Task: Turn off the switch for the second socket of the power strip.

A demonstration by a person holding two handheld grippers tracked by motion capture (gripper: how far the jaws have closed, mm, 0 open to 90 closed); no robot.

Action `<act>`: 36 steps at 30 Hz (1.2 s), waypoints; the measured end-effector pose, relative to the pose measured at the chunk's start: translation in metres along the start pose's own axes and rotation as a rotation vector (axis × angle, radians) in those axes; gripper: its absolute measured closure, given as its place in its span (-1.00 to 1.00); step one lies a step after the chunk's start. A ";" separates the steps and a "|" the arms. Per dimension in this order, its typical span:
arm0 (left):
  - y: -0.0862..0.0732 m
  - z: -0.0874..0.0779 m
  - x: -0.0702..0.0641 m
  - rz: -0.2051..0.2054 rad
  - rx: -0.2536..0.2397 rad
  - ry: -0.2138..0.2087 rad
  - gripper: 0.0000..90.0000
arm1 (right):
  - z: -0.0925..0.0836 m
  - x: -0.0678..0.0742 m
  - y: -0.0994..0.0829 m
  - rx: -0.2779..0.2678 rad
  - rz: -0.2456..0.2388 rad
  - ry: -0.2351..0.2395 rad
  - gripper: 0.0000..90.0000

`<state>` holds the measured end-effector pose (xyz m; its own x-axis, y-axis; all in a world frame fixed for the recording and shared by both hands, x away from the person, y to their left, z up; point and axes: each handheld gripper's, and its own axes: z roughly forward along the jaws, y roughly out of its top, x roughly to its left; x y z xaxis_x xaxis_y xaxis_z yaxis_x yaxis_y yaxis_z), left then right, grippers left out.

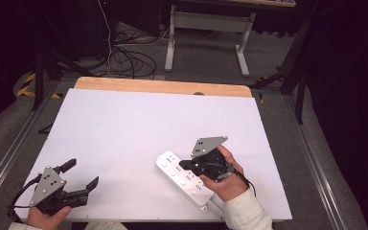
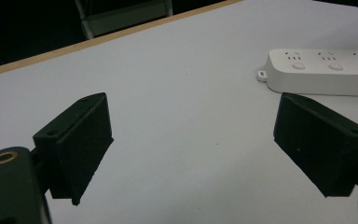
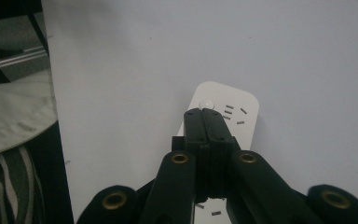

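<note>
Fingers (image 3: 208, 122) of your right gripper (image 1: 188, 164) are pressed flat together with nothing between them, and their joined tip sits over the white power strip (image 1: 184, 178), right by the round switch button (image 3: 207, 102) at its far end. The strip lies diagonally on the white worktop (image 1: 139, 129), near the front edge, under your right hand (image 1: 225, 177).

This looks like a push on that button with the closed tip. Keep the fingers shut so they act as one blunt point, centre them on the button rather than on the socket slots (image 3: 233, 114) just beside it, and press straight down. A sideways shove would likely slide the light strip across the smooth worktop. Ease off as soon as you feel the click.

Your left gripper (image 1: 79, 175) waits with its fingers spread wide and empty, low at the front left, well apart from the strip. If the strip skids, bring that one over to steady the near end (image 2: 279, 70).
</note>
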<state>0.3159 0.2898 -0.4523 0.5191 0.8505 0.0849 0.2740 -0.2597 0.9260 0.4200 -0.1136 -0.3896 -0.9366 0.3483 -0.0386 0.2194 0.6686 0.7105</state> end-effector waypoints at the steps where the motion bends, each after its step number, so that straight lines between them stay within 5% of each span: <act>1: 0.000 0.000 0.000 -0.001 0.000 0.000 -0.73 | 0.001 0.001 0.001 0.012 -0.005 -0.001 1.00; 17: 0.000 0.000 0.000 0.005 0.005 0.001 -0.73 | 0.023 0.003 -0.001 0.190 0.015 0.042 1.00; 36: -0.001 0.001 0.001 0.006 0.014 0.001 -0.73 | 0.042 0.007 -0.006 0.309 -0.001 0.045 1.00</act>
<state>0.3168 0.2899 -0.4531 0.5201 0.8493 0.0904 0.2826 -0.2709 0.9202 0.4233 -0.0879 -0.4235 -0.9466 0.3224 -0.0030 0.2844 0.8395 0.4630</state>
